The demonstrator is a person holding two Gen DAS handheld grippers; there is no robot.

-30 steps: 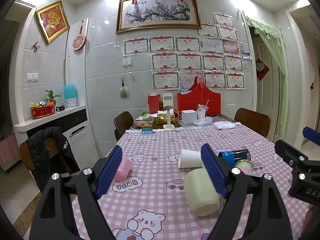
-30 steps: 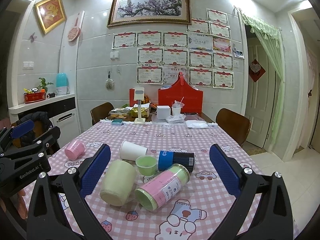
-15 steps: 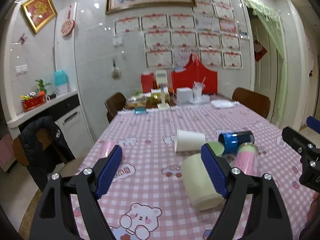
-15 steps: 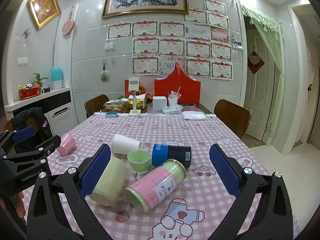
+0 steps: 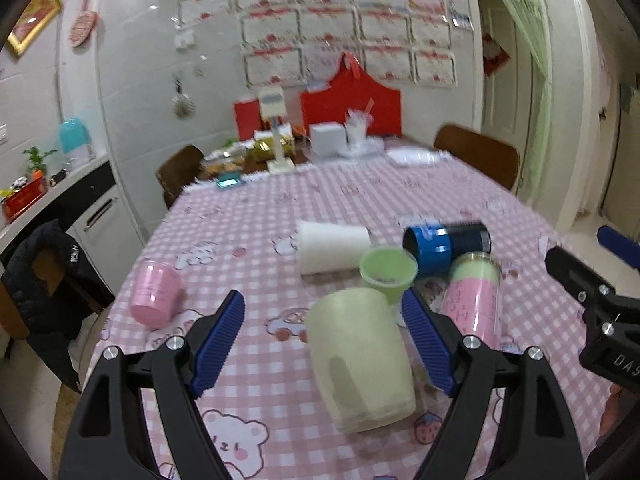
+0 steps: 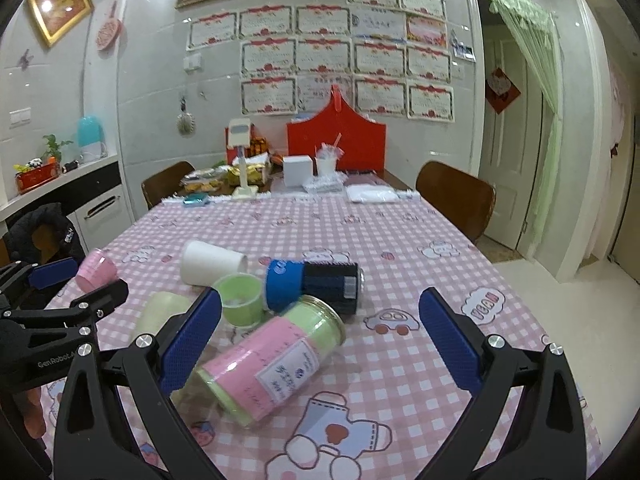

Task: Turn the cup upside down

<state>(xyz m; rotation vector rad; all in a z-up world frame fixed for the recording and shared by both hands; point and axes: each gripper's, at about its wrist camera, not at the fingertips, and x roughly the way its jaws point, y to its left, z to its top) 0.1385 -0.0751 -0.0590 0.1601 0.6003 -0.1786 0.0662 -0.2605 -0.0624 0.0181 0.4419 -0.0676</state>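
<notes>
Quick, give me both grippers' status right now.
Left gripper: open, holding nothing; the pale green cup lies between its jaws, ungripped.
Right gripper: open, holding nothing, above the pink-labelled jar.

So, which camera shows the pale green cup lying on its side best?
The left wrist view: the pale green cup lies whole, near, inside the open left gripper. The right wrist view shows only part.

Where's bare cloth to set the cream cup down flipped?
Free: between the cream cup and pink cup, and right of the pink-labelled jar. Crowded: white cup, green cup and blue can bunch together.
</notes>
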